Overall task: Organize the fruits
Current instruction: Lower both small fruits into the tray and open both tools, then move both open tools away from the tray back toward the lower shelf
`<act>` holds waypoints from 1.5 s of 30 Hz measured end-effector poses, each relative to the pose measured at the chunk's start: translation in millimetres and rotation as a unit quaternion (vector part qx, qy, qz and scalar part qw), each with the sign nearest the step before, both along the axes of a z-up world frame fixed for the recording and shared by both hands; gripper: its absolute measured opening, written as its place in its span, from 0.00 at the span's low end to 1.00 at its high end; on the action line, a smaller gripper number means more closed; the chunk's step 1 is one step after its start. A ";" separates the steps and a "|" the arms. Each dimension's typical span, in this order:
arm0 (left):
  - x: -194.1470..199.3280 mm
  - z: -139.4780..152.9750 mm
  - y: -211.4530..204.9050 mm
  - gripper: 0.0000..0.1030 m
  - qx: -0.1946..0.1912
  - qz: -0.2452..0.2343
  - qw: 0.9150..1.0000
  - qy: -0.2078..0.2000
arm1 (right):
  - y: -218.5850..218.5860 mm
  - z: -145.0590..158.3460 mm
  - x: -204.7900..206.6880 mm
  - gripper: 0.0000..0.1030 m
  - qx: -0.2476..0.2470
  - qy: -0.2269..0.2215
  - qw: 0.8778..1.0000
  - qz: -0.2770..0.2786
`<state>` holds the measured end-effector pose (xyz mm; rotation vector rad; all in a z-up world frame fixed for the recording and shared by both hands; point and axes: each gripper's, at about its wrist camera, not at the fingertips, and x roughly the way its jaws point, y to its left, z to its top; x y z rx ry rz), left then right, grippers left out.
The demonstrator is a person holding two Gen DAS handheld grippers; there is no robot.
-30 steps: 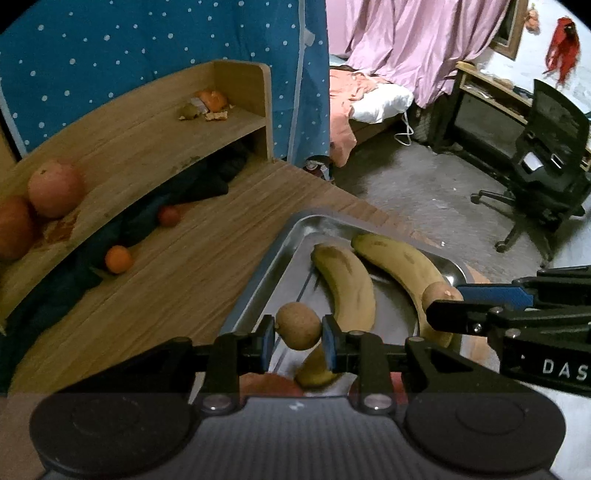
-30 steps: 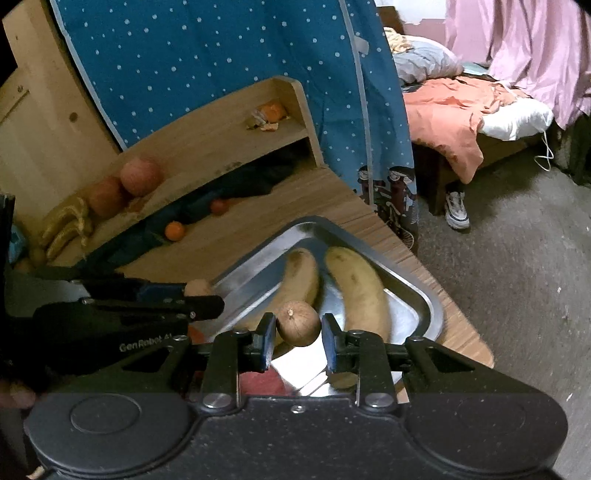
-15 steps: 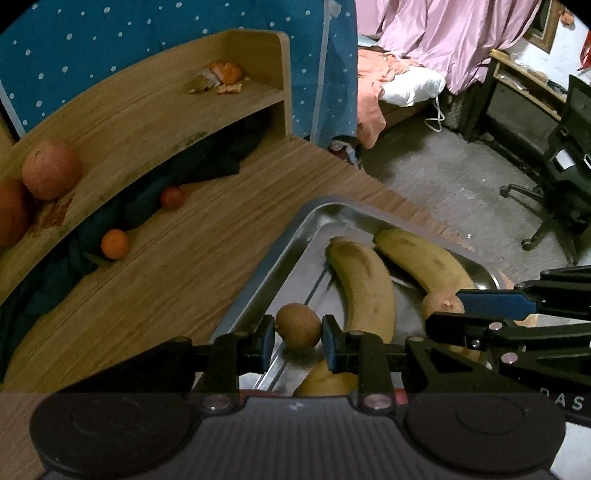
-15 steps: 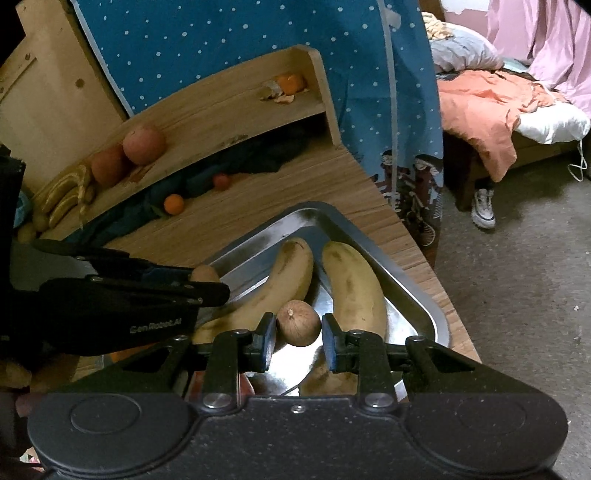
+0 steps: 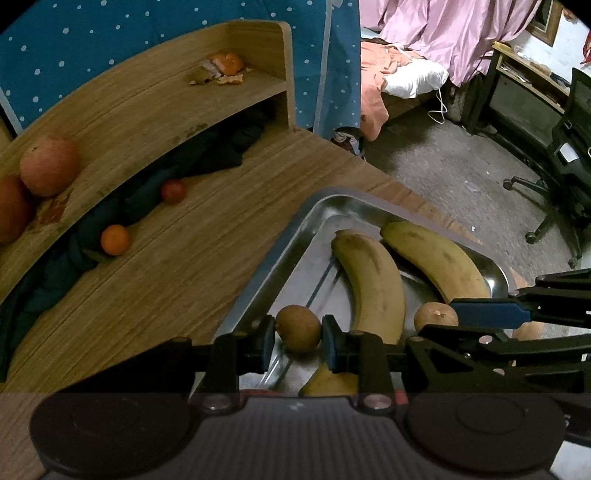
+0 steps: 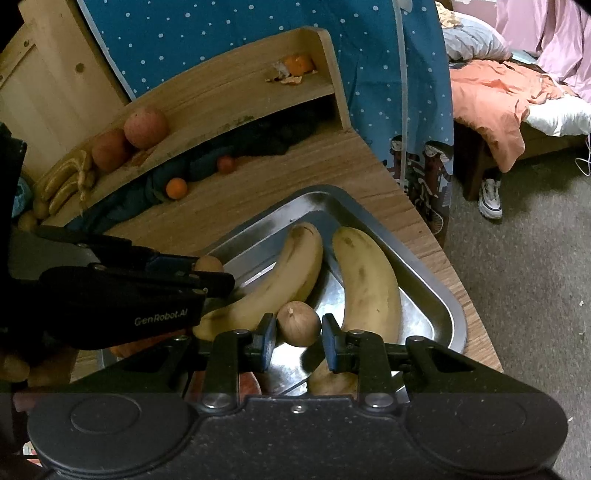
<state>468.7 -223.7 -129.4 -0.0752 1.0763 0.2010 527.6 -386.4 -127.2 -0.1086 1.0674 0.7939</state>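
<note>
The tray (image 5: 317,206) is shiny silver steel. The two bananas (image 5: 373,280) in it are dull yellow with brown flecks and streaks. Each pair of tongs is black with blue pads (image 5: 266,341): the left tongs (image 5: 298,341) grip a tan-brown fruit (image 5: 298,328), and the right tongs (image 6: 298,341) grip its match (image 6: 298,323). The desk (image 5: 177,280) and shelf (image 5: 147,103) are pale wood with a streaky grain. A small orange (image 5: 115,240) and a red fruit (image 5: 173,191) lie on the desk beside dark navy cloth (image 5: 147,184). On the shelf sit a pinkish-red apple (image 5: 50,165) and orange peel (image 5: 221,72). The curtain (image 5: 110,29) is teal blue with white dots. The bedding (image 6: 498,96) is salmon orange, the drape (image 5: 443,33) pink, the floor (image 6: 517,258) grey.
</note>
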 end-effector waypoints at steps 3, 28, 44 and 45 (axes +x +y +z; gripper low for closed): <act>-0.7 -1.0 0.2 0.30 0.000 -0.002 1.000 0.004 | -0.2 0.1 -0.5 0.31 -0.002 -0.001 1.000 -0.004; -60.6 47.7 41.1 0.99 0.006 0.007 0.998 -0.068 | -5.5 52.1 -68.2 0.93 -0.019 -0.066 0.994 -0.079; -135.2 51.7 101.3 1.00 -0.008 0.010 0.998 -0.061 | 19.1 75.0 -149.4 0.99 -0.048 -0.077 0.985 -0.148; -139.1 51.9 105.1 1.00 -0.008 0.011 0.998 -0.060 | 21.2 75.5 -154.2 0.99 -0.051 -0.078 0.984 -0.154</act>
